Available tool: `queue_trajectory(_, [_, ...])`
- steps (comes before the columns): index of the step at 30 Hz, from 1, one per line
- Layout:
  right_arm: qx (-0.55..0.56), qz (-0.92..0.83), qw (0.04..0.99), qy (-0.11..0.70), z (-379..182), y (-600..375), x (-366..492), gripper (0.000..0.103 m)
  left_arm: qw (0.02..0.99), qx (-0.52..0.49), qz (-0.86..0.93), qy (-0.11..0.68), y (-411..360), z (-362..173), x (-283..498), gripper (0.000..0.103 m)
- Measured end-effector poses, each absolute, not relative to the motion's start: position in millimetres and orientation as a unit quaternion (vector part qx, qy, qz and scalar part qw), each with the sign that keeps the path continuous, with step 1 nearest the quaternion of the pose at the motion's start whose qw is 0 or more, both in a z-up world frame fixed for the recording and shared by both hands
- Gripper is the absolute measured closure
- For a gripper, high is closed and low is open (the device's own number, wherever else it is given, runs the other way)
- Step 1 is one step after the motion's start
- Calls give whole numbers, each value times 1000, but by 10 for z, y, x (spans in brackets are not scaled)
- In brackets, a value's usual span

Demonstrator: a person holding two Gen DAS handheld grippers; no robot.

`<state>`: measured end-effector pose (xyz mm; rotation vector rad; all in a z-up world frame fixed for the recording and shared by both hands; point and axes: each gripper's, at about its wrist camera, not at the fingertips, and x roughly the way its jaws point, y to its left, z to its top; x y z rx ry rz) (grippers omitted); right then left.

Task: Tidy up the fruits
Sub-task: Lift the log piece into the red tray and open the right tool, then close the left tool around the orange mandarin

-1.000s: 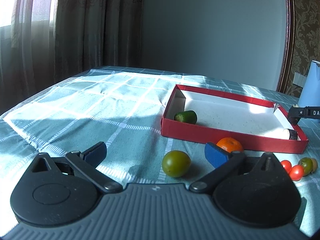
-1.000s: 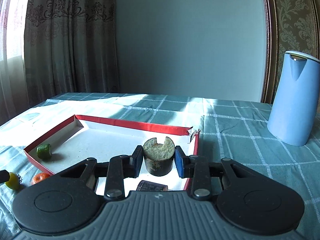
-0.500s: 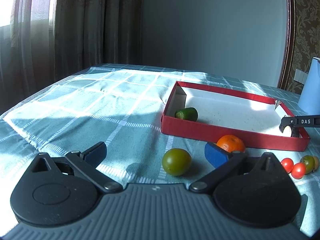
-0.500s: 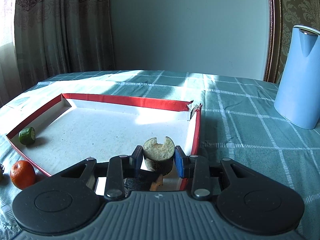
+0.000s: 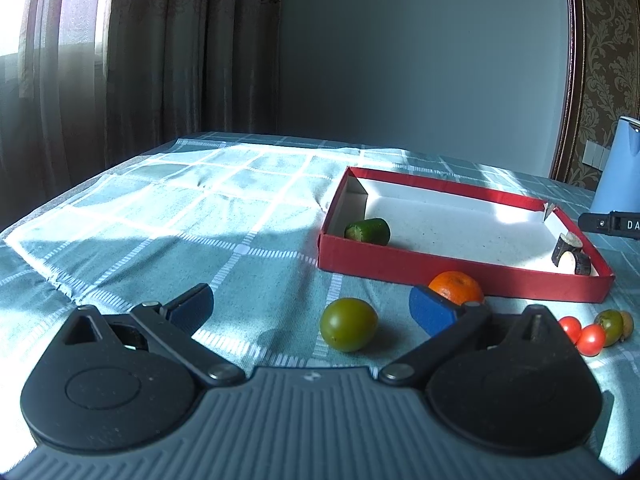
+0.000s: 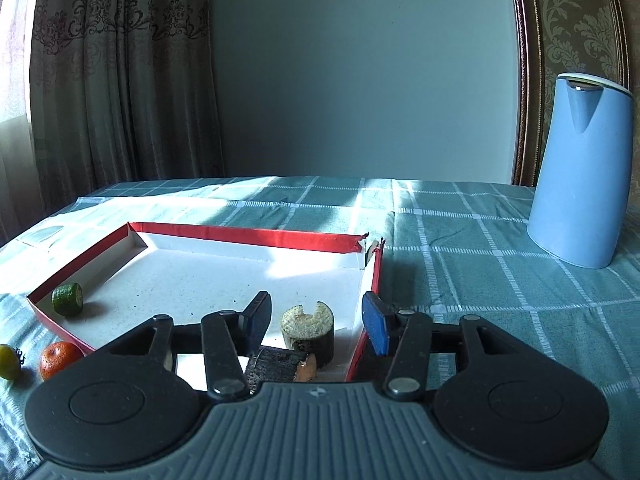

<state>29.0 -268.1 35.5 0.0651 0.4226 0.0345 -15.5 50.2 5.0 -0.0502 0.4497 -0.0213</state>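
A red box with a white floor (image 5: 448, 270) (image 6: 256, 236) lies on the checked tablecloth. A cut green cucumber piece (image 5: 368, 231) (image 6: 67, 299) lies in its left corner. Two dark eggplant pieces (image 5: 570, 254) sit in its right front corner. My right gripper (image 6: 316, 322) is open around the upright eggplant piece (image 6: 307, 330), which stands on the box floor; a second piece (image 6: 278, 364) lies just in front. My left gripper (image 5: 310, 304) is open and empty above the cloth, with a green tomato (image 5: 349, 329) between its fingers and an orange (image 5: 456, 287) by its right finger.
Small red and green cherry tomatoes (image 5: 592, 330) lie on the cloth right of the left gripper. A tall blue kettle (image 6: 580, 168) stands at the right back of the table. Curtains hang at the left, a wall behind.
My right gripper has opened and let go of the upright eggplant piece, which now stands in the box's right front corner. The left gripper has stayed nearly still.
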Motion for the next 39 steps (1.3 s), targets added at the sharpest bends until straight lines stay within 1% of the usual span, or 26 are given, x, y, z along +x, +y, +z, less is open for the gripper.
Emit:
queue_trajectory(1, [39, 20, 979, 199, 392, -2702, 211, 41, 976, -20, -12, 218, 485, 55, -178, 0])
queue_trajectory(2, [43, 23, 981, 188, 420, -2717, 132, 36, 977, -16, -14, 213, 470, 60, -199, 0])
queue_trajectory(3, [44, 25, 983, 176, 440, -2732, 41, 36, 977, -12, -17, 211, 457, 63, -211, 0])
queue_trajectory(10, [58, 30, 987, 144, 437, -2870, -352, 35, 980, 23, -35, 195, 319, 92, -266, 0])
queue_trajectory(11, [60, 28, 987, 143, 428, -2886, -369, 35, 980, 34, -40, 192, 281, 101, -276, 2])
queue_trajectory(14, [72, 32, 986, 148, 392, -2935, -382, 35, 980, 58, -59, 181, 155, 123, -302, 3])
queue_trajectory(18, [78, 35, 985, 149, 378, -2950, -390, 35, 976, 67, -80, 192, -23, 168, -190, 6])
queue_trajectory(29, [81, 45, 985, 146, 354, -2938, -423, 35, 959, 91, -94, 250, -410, 70, 238, 8])
queue_trajectory(34, [83, 45, 985, 144, 360, -2935, -438, 35, 952, 92, -96, 275, -446, -7, 333, 16])
queue_trajectory(35, [84, 45, 985, 144, 358, -2935, -441, 35, 950, 91, -97, 282, -443, -23, 353, 20])
queue_trajectory(36, [84, 46, 985, 145, 355, -2933, -439, 35, 949, 90, -97, 287, -437, -36, 368, 27])
queue_trajectory(37, [84, 46, 985, 145, 352, -2931, -444, 35, 947, 88, -97, 293, -426, -46, 385, 31])
queue_trajectory(38, [84, 46, 985, 146, 350, -2929, -449, 35, 946, 85, -99, 297, -420, -57, 400, 40])
queue_trajectory(39, [85, 47, 984, 147, 348, -2926, -454, 35, 945, 80, -106, 300, -409, -63, 409, 45])
